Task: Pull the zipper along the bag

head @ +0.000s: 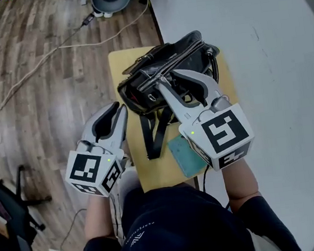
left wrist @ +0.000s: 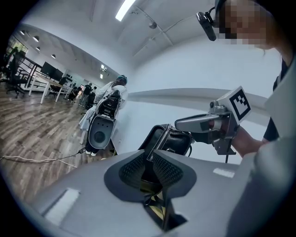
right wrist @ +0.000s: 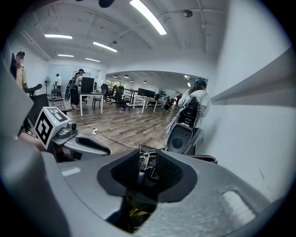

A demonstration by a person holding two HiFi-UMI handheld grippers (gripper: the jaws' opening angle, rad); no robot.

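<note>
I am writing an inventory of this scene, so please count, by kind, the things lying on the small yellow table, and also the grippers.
black bag: 1
teal flat pad: 1
grippers: 2 (left gripper, right gripper)
Total: 4

From above, the head view looks steeply down on a black leather zip bag (head: 167, 69). Both gripper views face it close and level; the left one shows the right gripper (left wrist: 180, 124), the right one the left gripper (right wrist: 104, 148).
</note>
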